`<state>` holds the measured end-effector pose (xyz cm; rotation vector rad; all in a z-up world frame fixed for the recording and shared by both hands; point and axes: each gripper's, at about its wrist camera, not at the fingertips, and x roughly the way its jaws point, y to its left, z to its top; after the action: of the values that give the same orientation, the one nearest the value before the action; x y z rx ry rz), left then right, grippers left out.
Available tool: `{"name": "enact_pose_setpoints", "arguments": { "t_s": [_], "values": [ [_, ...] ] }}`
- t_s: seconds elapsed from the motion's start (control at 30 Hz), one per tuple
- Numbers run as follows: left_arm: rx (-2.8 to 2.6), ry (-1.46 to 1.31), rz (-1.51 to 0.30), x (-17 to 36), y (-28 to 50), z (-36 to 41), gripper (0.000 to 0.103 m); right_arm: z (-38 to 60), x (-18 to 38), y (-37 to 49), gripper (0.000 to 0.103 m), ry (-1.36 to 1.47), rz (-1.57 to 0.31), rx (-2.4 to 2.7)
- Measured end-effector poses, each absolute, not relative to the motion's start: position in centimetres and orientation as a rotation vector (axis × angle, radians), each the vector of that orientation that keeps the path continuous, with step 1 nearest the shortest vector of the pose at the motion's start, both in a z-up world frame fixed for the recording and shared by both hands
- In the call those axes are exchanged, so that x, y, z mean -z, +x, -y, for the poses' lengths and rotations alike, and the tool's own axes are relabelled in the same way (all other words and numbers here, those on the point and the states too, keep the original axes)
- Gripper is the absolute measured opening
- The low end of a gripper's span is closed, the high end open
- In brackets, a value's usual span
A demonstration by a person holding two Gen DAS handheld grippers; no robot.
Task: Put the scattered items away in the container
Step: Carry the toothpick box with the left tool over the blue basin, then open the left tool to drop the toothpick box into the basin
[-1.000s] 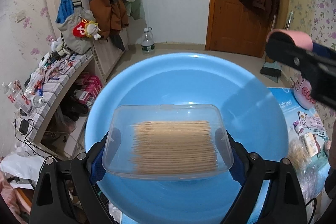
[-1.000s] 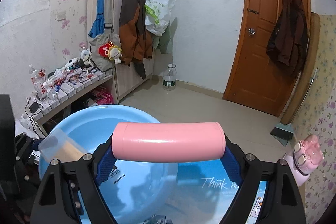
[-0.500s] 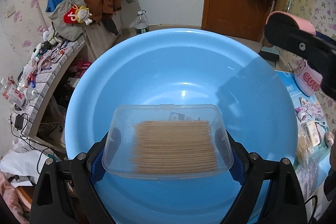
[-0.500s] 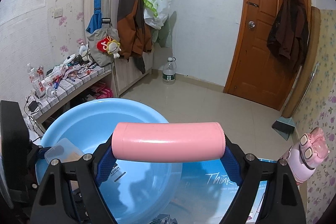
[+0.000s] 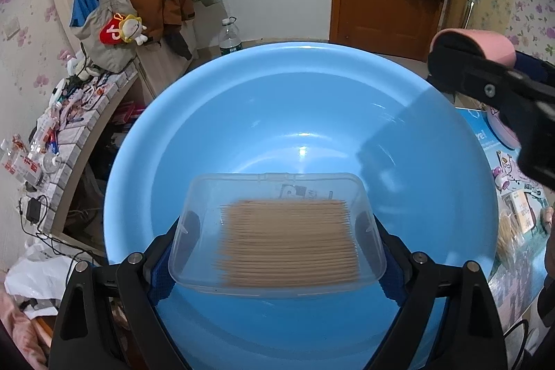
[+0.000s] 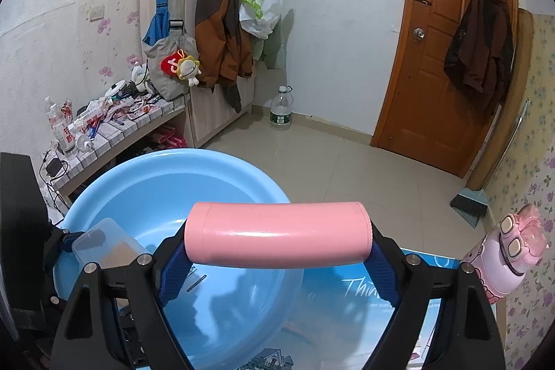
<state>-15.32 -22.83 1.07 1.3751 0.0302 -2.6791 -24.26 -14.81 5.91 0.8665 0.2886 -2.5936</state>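
Observation:
My left gripper [image 5: 277, 241] is shut on a clear plastic box of toothpicks [image 5: 277, 231] and holds it over the inside of the big blue basin [image 5: 242, 113]. My right gripper [image 6: 277, 241] is shut on a pink cylinder [image 6: 277, 236], held crosswise above the basin's right rim [image 6: 242, 169]. In the left wrist view the right gripper with the pink cylinder [image 5: 485, 47] shows at the upper right. In the right wrist view the toothpick box [image 6: 107, 245] shows at the left, inside the basin.
A pink cartoon water bottle [image 6: 503, 255] stands at the right on the blue printed table cover [image 6: 364, 293]. Small packets [image 5: 520, 214] lie on the table at the right. A cluttered shelf [image 6: 114, 117] runs along the left wall.
My left gripper has tipped down and moved over the basin with the toothpick box, so the basin fills more of its view. My right gripper has moved a little forward with the pink cylinder.

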Motion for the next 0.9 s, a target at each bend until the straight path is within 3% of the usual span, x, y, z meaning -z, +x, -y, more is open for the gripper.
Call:
{"name": "enact_pose_setpoints", "arguments": {
  "t_s": [0.3,0.9],
  "values": [
    [2.719,1.334,0.002,-1.6,-14.4,23.0,0.101,16.4,-5.1,-24.0,0.087,0.887,-0.313,2.556],
    [2.838,1.041,0.002,-5.3,-9.9,25.9,0.103,18.5,-2.7,-24.4,0.087,0.965,-0.373,2.478]
  ]
}}
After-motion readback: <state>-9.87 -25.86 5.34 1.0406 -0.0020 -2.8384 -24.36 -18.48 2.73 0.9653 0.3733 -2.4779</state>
